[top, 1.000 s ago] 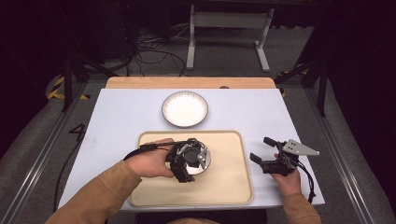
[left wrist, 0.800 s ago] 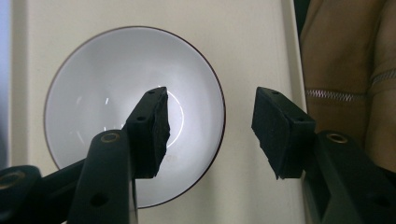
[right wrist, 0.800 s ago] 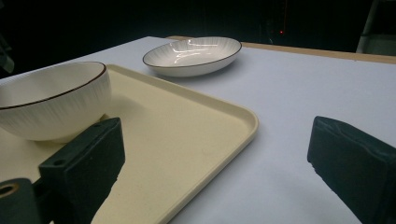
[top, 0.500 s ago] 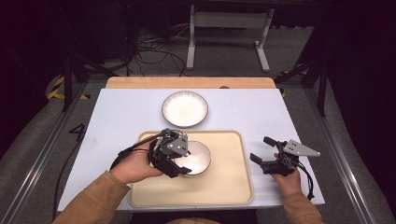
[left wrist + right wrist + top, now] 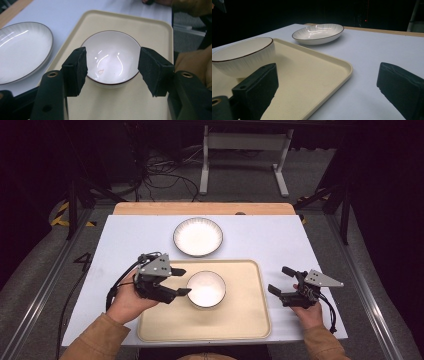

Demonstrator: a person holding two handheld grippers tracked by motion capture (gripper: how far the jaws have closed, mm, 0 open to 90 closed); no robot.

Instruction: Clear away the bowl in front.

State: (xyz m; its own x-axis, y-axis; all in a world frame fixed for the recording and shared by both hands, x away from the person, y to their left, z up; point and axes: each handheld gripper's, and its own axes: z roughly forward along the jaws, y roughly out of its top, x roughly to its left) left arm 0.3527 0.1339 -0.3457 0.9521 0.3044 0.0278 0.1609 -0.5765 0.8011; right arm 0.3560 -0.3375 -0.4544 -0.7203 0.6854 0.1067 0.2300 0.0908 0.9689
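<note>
The bowl (image 5: 205, 289) sat on the tray (image 5: 250, 320), just right of the left gripper (image 5: 179, 281), whose wide jaws faced it without touching. The right gripper (image 5: 281, 281), also wide, lay farther off.

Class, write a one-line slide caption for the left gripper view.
Open left gripper facing a white bowl on a beige tray.

Your white bowl (image 5: 206, 289) had a dark brown rim and ribbed sides; it sat on the beige tray (image 5: 240, 320). At twelve o'clock, the white plate (image 5: 198, 236) showed a dark rim too.
</note>
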